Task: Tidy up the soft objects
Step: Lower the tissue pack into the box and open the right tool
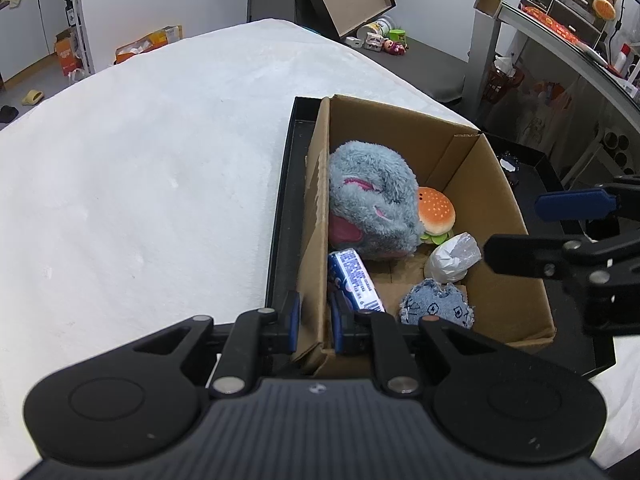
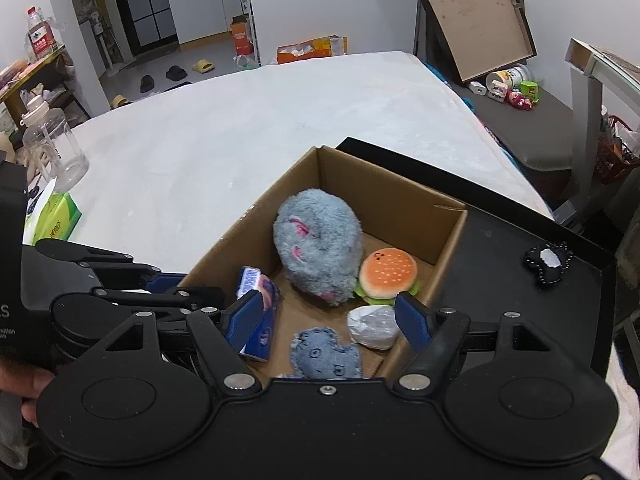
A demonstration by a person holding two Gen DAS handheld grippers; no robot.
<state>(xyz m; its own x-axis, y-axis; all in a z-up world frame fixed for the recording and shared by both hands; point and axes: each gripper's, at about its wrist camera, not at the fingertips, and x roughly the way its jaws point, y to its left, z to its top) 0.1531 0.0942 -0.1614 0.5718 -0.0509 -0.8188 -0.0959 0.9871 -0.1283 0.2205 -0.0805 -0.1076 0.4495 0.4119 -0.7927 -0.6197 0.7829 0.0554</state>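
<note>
The fingers (image 1: pixel 294 322) of the left gripper (image 1: pixel 316 326) are pinched on the near left wall of the open brown cardboard box (image 1: pixel 500 216), one blue pad outside the wall and one inside, nearly closed on the thin cardboard. The fingers (image 2: pixel 412 322) of the right gripper (image 2: pixel 326 322) stand wide apart and hold nothing; they hang over the near end of the box, just above its contents.

The box sits in a shallow black tray (image 2: pixel 500 248) on a white bed (image 1: pixel 160 160). Inside it, a fluffy grey plush mouse with pink ears (image 2: pixel 318 246) fills the far part. A small plush hamburger with an orange bun (image 2: pixel 388 276) touches its right side. Nearer lies a white lump wrapped in clear plastic (image 2: pixel 374 326), just beside the right gripper's right pad. A blue and white packet (image 2: pixel 260 312) leans against the left wall, partly behind the right gripper's left pad. A frayed blue denim heart-shaped patch (image 2: pixel 326 354) lies on the box floor between the right gripper's two pads.

On the tray outside the box, to its right, lies a small black stitched fabric piece with a white patch (image 2: pixel 548 262).
</note>
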